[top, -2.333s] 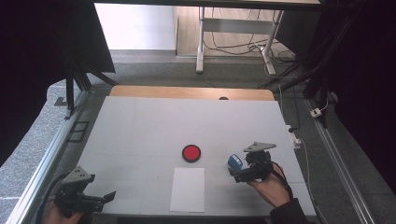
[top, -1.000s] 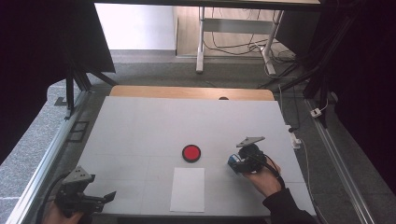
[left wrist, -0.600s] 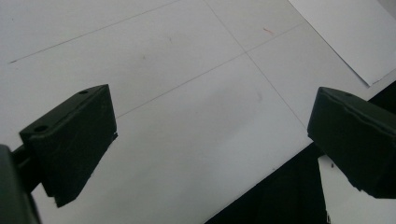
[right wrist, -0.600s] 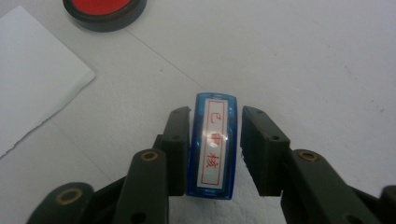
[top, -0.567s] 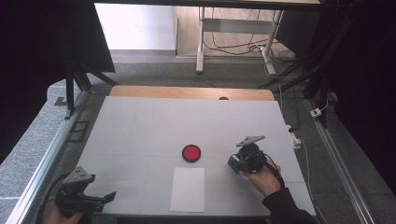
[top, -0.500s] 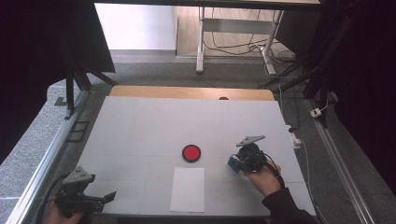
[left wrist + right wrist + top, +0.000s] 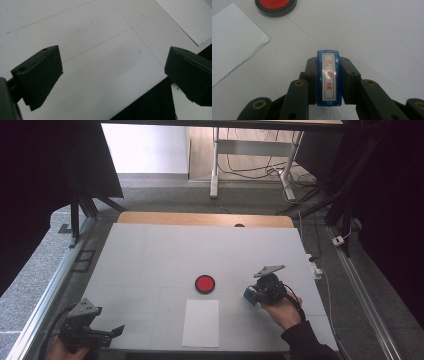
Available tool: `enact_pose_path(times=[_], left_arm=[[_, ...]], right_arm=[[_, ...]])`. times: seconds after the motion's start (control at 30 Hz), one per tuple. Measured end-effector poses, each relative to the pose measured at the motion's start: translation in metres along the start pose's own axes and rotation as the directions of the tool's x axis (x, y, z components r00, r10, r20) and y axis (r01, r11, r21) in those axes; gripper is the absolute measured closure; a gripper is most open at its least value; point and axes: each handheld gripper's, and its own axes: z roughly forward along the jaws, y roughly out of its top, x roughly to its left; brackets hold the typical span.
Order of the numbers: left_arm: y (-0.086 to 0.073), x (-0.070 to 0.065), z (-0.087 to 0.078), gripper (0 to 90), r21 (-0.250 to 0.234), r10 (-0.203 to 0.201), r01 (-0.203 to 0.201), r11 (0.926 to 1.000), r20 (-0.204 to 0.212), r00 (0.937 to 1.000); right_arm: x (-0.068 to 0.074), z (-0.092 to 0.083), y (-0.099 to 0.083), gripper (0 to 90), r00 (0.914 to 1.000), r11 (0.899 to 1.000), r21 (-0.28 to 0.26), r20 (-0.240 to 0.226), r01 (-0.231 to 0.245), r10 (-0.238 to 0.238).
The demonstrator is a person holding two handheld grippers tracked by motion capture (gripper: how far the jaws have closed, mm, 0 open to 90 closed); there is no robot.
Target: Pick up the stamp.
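A blue stamp (image 7: pixel 328 80) with a white label and red characters sits clamped between the jaws of my right gripper (image 7: pixel 328 67), which is shut on it. In the high view this right gripper (image 7: pixel 252 294) lies low over the table's right side, the stamp (image 7: pixel 248 295) at its tip pointing left. A round red ink pad (image 7: pixel 205 283) in a black rim rests left of it, also at the top of the right gripper view (image 7: pixel 275 5). A white paper sheet (image 7: pixel 201 322) lies near the front edge. My left gripper (image 7: pixel 113 333) stands open at the near left corner, nothing between its jaws (image 7: pixel 112 75).
The grey-white table (image 7: pixel 200 250) has a wooden strip (image 7: pixel 200 218) along its far edge. In the left gripper view a corner of the paper (image 7: pixel 185 17) is at upper right, with the table's dark front edge (image 7: pixel 150 105) just beneath the jaws. Cables and table legs lie beyond.
My right gripper has slid a little left around the blue stamp and closed on it. The left gripper has stayed still.
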Motion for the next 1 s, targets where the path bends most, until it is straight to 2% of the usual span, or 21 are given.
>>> enact_pose_path(times=[0.3, 0.5, 0.63, 0.83, 1.0], left_arm=[[0.000, 0.001, -0.001, 2.5, -0.009, -0.002, 0.002, 1.0000, 0.007, 1.0000], [-0.001, 0.001, -0.001, 2.5, -0.011, -0.004, 0.004, 0.9999, 0.004, 1.0000], [-0.001, 0.002, -0.001, 2.4, -0.011, -0.012, 0.012, 0.9999, 0.006, 0.9999], [-0.001, 0.003, -0.001, 2.4, -0.009, -0.022, 0.022, 0.9997, 0.013, 0.9997], [-0.001, 0.003, -0.001, 2.5, -0.010, -0.020, 0.020, 0.9997, 0.011, 0.9997]], right_arm=[[-0.001, -0.013, 0.003, 71.7, 0.9995, 0.998, -0.064, -0.032, -0.004, 0.002], [0.004, -0.024, 0.007, 71.6, 0.9977, 0.992, -0.122, -0.049, 0.041, -0.047], [0.009, -0.029, 0.011, 71.7, 0.9964, 0.989, -0.143, -0.066, 0.044, -0.054], [0.015, -0.035, 0.017, 71.7, 0.9913, 0.982, -0.182, -0.109, 0.054, -0.074], [0.021, -0.041, 0.024, 71.6, 0.9827, 0.971, -0.224, -0.146, 0.079, -0.114]])
